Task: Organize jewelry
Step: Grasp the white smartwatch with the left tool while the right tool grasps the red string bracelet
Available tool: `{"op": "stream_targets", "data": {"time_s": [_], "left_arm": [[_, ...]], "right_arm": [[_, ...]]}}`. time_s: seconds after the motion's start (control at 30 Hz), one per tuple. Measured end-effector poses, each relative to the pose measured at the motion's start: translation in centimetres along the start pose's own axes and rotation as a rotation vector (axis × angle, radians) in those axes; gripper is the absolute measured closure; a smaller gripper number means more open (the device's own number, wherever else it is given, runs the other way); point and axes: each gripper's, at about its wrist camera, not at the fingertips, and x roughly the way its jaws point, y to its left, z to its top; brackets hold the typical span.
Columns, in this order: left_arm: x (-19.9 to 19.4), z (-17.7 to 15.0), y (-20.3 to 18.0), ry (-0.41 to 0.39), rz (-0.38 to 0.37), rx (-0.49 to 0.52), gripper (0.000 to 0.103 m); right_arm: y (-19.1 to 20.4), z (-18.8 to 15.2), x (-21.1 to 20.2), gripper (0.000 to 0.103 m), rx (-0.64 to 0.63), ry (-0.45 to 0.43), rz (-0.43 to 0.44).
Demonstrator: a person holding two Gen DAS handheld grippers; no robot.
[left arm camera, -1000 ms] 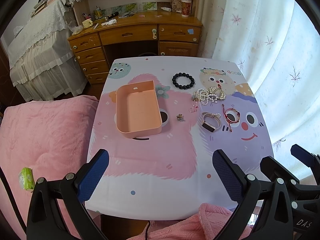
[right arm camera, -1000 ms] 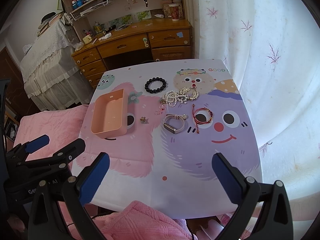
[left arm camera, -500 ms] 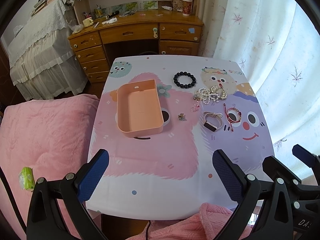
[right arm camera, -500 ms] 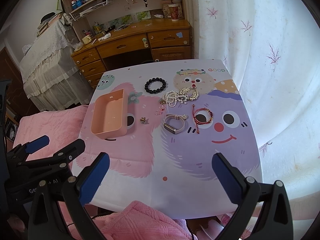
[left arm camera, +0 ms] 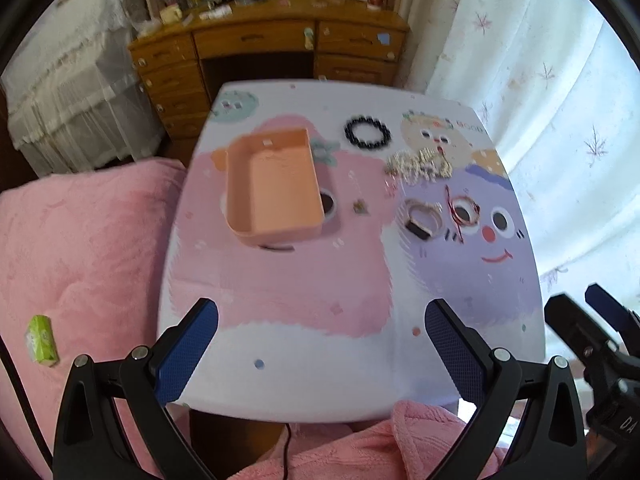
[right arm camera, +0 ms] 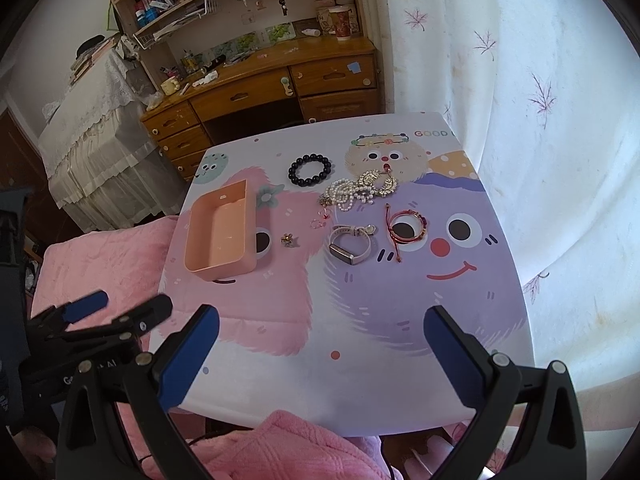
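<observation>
A peach open box (right arm camera: 220,232) (left arm camera: 272,188) sits on the left of the cartoon tablecloth. To its right lie a black bead bracelet (right arm camera: 310,170) (left arm camera: 367,132), a pearl and gold necklace pile (right arm camera: 360,191) (left arm camera: 418,164), a white watch band (right arm camera: 350,242) (left arm camera: 420,220), a red cord bracelet (right arm camera: 406,228) (left arm camera: 460,214), a small gold charm (right arm camera: 287,240) (left arm camera: 359,207) and tiny pink rings (right arm camera: 320,220). My left gripper (left arm camera: 320,344) and right gripper (right arm camera: 320,344) are both open and empty, above the table's near edge.
A pink blanket (left arm camera: 80,248) covers the bed to the left, with a green packet (left arm camera: 40,338) on it. A wooden desk (right arm camera: 272,88) stands behind the table. A white curtain (right arm camera: 540,100) hangs on the right. The left gripper also shows in the right wrist view (right arm camera: 100,320).
The left wrist view has shifted and blurred, with the table slightly closer and lower in frame. The right view is nearly unchanged. No jewelry has moved.
</observation>
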Motion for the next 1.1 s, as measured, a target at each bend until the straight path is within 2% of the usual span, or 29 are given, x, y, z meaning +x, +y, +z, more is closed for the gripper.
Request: {"op": "stream_targets", "data": {"time_s": [0.13,0.27,0.4,0.5,0.63,0.73,0.87,1.0,1.1], "left_arm": [[2.5,-1.0,0.6,0.111,-0.096,-0.004,0.001],[5.0,-2.2,0.8,0.169,-0.148,0.011,0.001],[7.2,-2.6,0.8,0.187,-0.175,0.037,0.001],[8.5,-2.4,0.3,0.19,-0.207,0.118,0.001],[9.8,-1.6,-1.9,0.136,-0.193,0.291,0.001],[11.3,-1.1,-3.7,0.1,-0.223,0.361,0.001],[14.0,-0.2,-6.4,0.039,-0.245,0.405,0.001],[17.5,1.1,-8.8,0.009,-0.202,0.405,0.001],[19.8,2.0,-10.2,-0.005,-0.2,0.397,0.001]], "right_arm": [[0.3,-0.4,0.4,0.0,-0.024,-0.019,-0.046],[0.8,-1.1,1.6,0.0,-0.074,-0.021,-0.054],[1.6,-2.1,2.7,0.0,-0.146,-0.028,-0.037],[1.4,-2.9,3.1,0.0,-0.14,-0.062,-0.043],[0.2,-3.2,4.1,0.0,-0.168,-0.106,-0.106],[-1.0,-2.6,5.5,0.0,-0.249,-0.134,-0.177],[-3.9,-1.0,9.0,0.0,-0.3,-0.139,-0.223],[-6.9,0.7,13.3,0.001,-0.235,-0.097,-0.216],[-8.5,1.3,15.8,0.001,-0.192,-0.083,-0.211]]}}
